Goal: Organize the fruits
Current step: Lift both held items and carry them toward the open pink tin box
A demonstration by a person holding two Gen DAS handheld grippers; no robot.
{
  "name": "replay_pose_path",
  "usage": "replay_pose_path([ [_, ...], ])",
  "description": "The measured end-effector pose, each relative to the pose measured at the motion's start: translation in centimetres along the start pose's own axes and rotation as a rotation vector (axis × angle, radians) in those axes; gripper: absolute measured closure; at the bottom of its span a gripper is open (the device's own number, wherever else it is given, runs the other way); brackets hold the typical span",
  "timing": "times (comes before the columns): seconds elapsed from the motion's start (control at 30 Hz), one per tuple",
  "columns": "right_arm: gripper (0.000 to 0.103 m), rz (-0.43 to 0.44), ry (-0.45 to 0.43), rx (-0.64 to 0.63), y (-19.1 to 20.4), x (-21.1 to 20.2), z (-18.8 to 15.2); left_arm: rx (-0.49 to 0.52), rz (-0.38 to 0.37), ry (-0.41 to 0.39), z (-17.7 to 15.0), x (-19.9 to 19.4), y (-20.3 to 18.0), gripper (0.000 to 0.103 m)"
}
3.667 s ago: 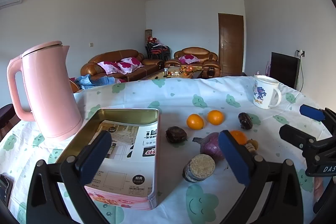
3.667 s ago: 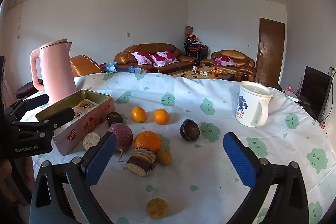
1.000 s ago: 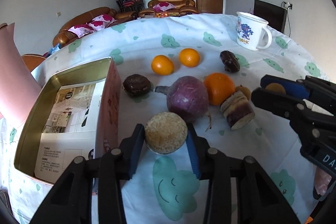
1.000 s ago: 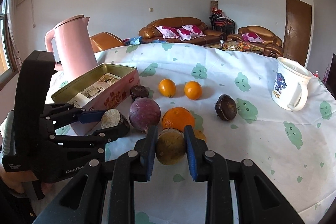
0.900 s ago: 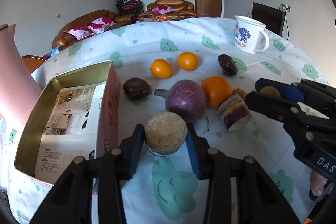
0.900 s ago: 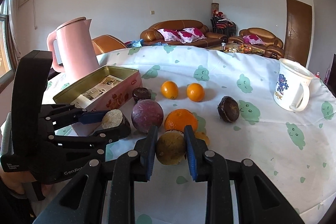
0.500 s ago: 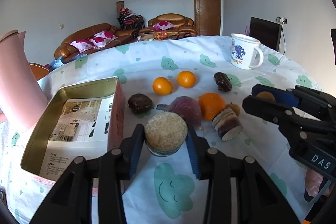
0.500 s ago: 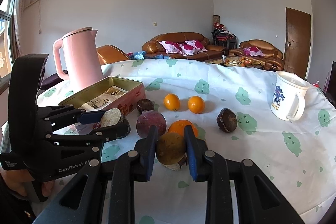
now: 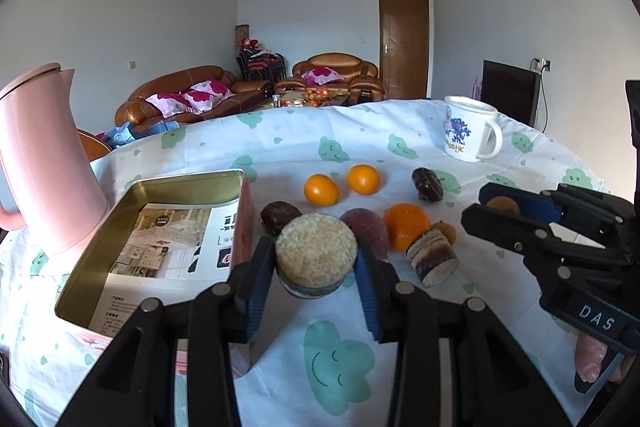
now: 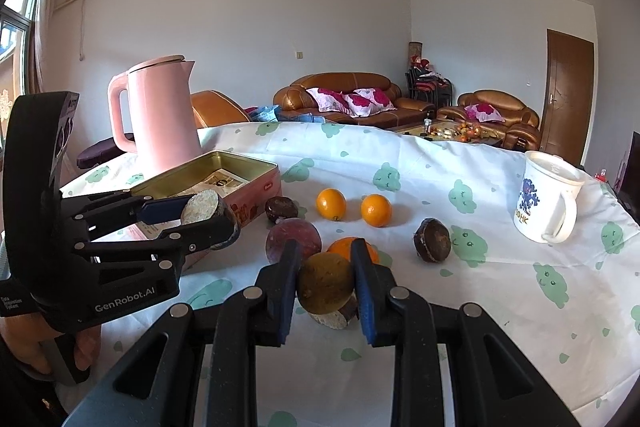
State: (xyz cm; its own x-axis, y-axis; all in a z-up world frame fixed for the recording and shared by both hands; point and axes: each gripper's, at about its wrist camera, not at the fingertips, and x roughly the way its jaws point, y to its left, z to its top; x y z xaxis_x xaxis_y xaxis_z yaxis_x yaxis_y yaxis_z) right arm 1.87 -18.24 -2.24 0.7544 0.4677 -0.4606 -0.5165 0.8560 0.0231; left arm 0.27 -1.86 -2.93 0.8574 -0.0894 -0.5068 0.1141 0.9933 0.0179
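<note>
My left gripper (image 9: 316,263) is shut on a round cut fruit half with a pale grainy face (image 9: 316,255), held above the cloth beside the open tin box (image 9: 188,183). It also shows in the right wrist view (image 10: 202,207). My right gripper (image 10: 325,283) is shut on a brown-yellow round fruit (image 10: 325,281), lifted over the pile. On the table lie two small oranges (image 9: 321,190) (image 9: 363,179), a large orange (image 9: 406,227), a purple round fruit (image 9: 366,229), two dark fruits (image 9: 280,215) (image 9: 427,183) and a cut purple chunk (image 9: 432,259).
A pink kettle (image 9: 44,159) stands left of the tin box. A white printed mug (image 9: 468,135) stands at the far right. The round table's cloth (image 9: 340,355) has green cloud prints. Sofas and a door lie beyond the table.
Both grippers closed on their fruits, then rose from the table with them. The views have tilted up, so more of the room shows.
</note>
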Motion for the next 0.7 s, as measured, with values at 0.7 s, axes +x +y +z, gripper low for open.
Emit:
replay_pose_path([
  [0.7,0.075,-0.002,-0.059,-0.016,0.5,-1.1,-0.1,-0.021,0.027,-0.076,-0.1,-1.5,0.3,0.062],
])
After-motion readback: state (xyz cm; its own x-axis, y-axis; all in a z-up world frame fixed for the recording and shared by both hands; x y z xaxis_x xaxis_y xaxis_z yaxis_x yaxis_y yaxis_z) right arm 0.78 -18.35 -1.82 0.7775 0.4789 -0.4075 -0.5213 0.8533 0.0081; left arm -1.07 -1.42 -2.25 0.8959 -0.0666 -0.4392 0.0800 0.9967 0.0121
